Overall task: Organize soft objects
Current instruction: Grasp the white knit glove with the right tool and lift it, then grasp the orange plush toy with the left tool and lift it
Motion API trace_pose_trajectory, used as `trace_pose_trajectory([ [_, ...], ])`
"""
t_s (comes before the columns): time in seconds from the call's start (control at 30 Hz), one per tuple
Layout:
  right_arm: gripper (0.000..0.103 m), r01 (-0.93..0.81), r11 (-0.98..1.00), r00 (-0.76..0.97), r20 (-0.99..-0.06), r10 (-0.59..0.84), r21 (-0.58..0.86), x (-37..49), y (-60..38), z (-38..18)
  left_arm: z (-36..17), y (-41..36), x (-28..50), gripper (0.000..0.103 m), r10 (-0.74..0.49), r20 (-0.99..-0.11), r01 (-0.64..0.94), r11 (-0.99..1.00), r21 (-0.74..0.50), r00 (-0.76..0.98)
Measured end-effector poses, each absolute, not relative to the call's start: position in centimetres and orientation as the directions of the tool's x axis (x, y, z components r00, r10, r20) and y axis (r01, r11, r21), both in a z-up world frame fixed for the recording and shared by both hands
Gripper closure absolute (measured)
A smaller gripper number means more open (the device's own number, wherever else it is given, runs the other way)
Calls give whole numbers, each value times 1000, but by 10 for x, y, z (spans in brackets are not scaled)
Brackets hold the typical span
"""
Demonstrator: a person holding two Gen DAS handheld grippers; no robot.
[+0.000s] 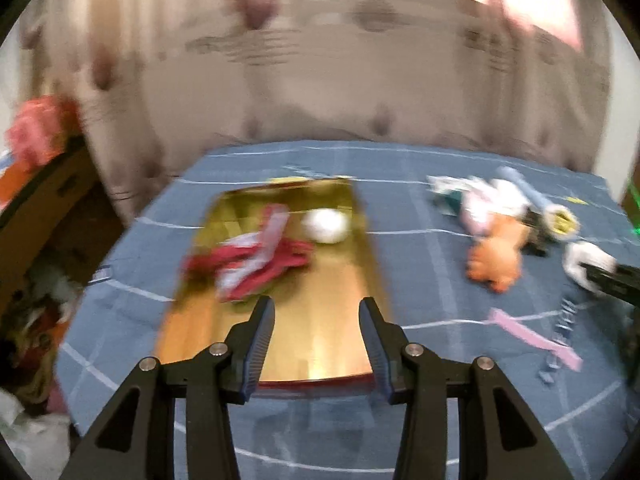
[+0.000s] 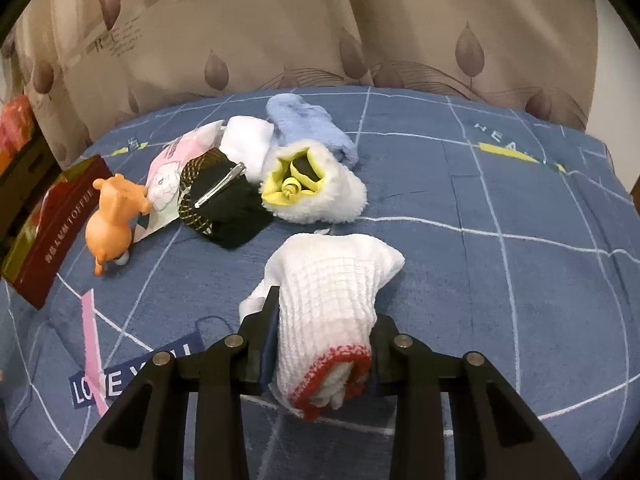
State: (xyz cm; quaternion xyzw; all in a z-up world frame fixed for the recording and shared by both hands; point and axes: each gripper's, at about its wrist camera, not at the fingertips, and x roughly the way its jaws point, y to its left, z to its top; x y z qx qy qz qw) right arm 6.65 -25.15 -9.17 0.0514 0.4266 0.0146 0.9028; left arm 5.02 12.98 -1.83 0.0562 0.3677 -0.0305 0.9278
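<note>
My right gripper (image 2: 320, 312) is shut on a rolled white knit glove with a red cuff (image 2: 332, 312), held just above the blue bedspread; in the left wrist view the glove (image 1: 586, 266) shows at the far right. My left gripper (image 1: 316, 316) is open and empty, above the near end of a gold-lined box (image 1: 320, 332). The box holds a red and white cloth (image 1: 256, 260) and a white ball (image 1: 326, 226). A pile beyond the glove holds a white fluffy item with yellow lining (image 2: 316, 190), a black pouch (image 2: 224, 204), a light blue towel (image 2: 308, 128) and a white roll (image 2: 246, 144).
An orange rubber toy (image 2: 114, 220) lies beside the box's red side (image 2: 52, 232). A pink strip (image 2: 90, 332) and a "LOVE YOU" tag (image 2: 132, 376) lie near. A curtain hangs behind the bed. A cardboard box with clutter (image 1: 36, 208) stands to the left.
</note>
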Motion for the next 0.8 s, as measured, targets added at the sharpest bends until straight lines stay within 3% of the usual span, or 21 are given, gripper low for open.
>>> trace_pose_trajectory([
  [0.03,72,18,995,635,-769,65,99,67,-251,-92,-19,118,51,56,-53,-694,142,987,71,718],
  [0.07,72,19,996,636,-770,59,92,67,-249,-92,-20,108,51,47,-70,-697,167,983,72,714],
  [0.13,72,20,996,636,-770,52,84,69,-247,-92,-20,85,54,42,-100,-703,223,971,85,705],
  [0.4,71,21,995,635,-769,65,102,69,-248,-93,-30,-11,75,42,-205,-744,451,881,143,636],
  [0.8,69,17,993,635,-769,81,119,70,-250,-94,-61,-53,126,42,-206,-824,476,875,86,527],
])
